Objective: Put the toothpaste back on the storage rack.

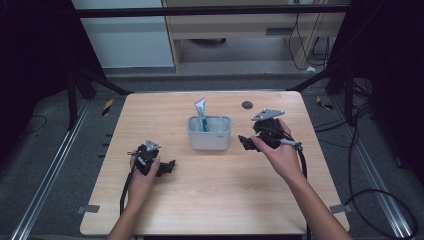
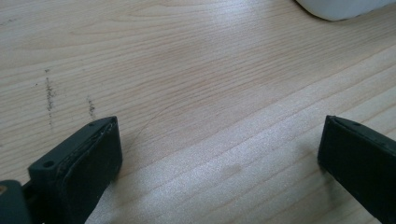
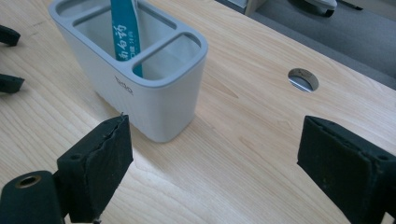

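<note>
High view: a white holder (image 1: 210, 133) stands near the middle of the wooden table (image 1: 210, 200), with a teal-and-white tube (image 1: 201, 113) upright in its left compartment, leaning slightly. The left gripper (image 1: 167, 166) rests low on the table, well apart from the holder. The right gripper (image 1: 245, 142) sits just beside the holder's right end — probably the working side.

Left gripper view: jaws wide apart over bare wood, nothing between them; a corner of the holder (image 2: 343, 8) at top right.

Right gripper view: jaws apart, empty — holder (image 3: 154, 93) close ahead, tube (image 3: 125, 35) standing behind a divider. Cable hole (image 3: 303, 79) lies beyond.
</note>
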Tool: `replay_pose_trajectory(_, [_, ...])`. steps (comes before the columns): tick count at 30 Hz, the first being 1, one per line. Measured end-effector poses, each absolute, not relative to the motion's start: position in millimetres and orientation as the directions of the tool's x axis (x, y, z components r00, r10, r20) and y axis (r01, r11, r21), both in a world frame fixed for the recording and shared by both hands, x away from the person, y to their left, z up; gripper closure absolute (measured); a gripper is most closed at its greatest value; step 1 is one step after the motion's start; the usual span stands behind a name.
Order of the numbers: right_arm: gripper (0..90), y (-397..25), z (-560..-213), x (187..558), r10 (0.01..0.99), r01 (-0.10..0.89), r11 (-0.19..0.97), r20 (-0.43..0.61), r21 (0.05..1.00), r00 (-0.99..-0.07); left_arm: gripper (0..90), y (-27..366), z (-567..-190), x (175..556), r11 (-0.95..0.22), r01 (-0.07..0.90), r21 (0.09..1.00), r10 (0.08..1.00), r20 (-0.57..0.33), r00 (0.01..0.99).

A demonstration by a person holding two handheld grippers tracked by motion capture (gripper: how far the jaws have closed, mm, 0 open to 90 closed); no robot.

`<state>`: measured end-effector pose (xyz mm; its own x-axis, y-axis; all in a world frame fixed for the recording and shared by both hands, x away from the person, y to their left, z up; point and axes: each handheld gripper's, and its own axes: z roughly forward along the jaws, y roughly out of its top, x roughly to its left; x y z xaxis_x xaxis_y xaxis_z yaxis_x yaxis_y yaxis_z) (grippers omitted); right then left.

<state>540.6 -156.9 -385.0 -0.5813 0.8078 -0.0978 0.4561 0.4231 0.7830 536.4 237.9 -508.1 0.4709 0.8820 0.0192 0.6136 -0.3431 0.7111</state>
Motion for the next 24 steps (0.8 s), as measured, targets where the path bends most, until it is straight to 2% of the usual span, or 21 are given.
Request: replay_pose_trajectory(24, [11.3, -207, -417, 530, 0.835, 0.507, 0.432, -0.117, 0.746, -0.538, 0.0, 238, -508, 536, -0.344, 0.614, 0.710, 0.882, 0.021, 0.471])
